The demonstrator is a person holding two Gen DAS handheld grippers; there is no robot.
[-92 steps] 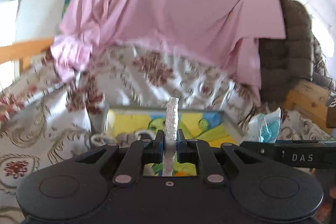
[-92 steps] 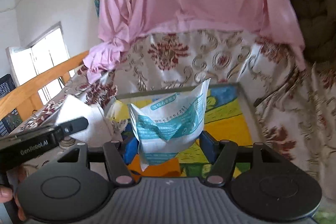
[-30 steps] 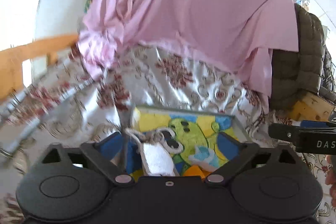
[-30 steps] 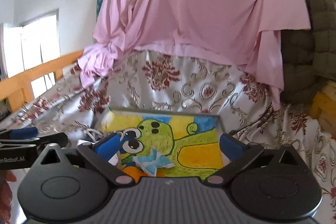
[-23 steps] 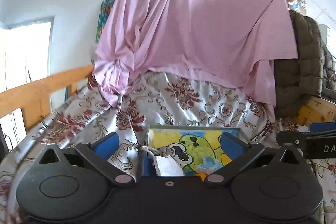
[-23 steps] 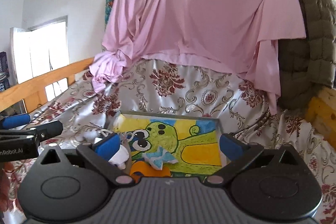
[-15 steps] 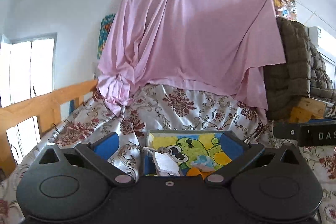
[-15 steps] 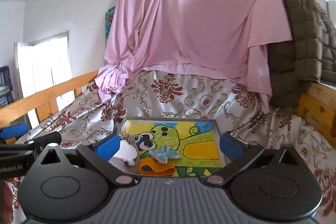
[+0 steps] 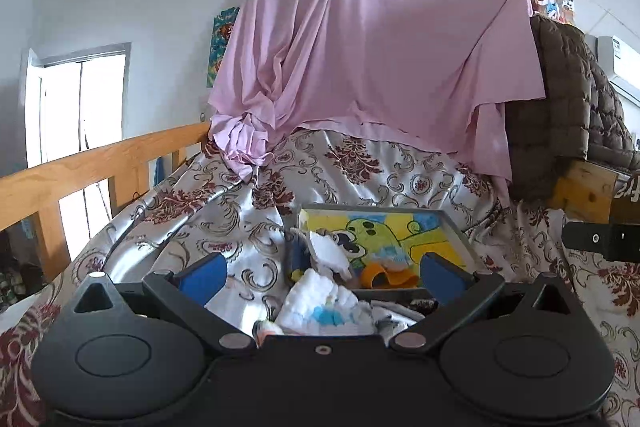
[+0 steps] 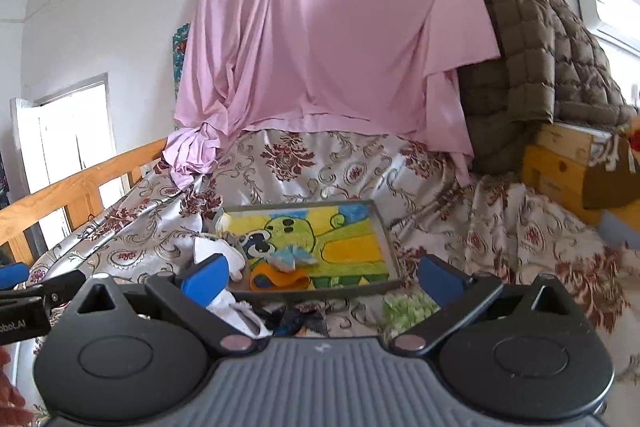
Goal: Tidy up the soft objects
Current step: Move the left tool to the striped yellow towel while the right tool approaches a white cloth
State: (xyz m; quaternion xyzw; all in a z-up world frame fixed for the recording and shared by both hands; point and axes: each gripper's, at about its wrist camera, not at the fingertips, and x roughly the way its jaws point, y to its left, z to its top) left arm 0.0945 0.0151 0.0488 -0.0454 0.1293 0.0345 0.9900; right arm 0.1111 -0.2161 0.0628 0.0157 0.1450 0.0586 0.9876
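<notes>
Now white cloth (image 10: 224, 251), blue-white packet (image 10: 292, 255), orange band (image 10: 280, 279) lie in grey tray w/ cartoon print (image 10: 382, 227) on floral bedspread (image 10: 500, 227). Left gripper (image 9: 320, 273) & right gripper (image 10: 325, 279): both wide apart, holding nothing, near tray's front edge.

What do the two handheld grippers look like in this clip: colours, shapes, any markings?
Both are black plastic, each with two round discs at the base and angled linkage arms ending in blue pads. The left gripper has a smooth black body; the right gripper has a ribbed grey one. White lettering ending "bot.AI" shows on the left gripper's side in the right wrist view.
</notes>
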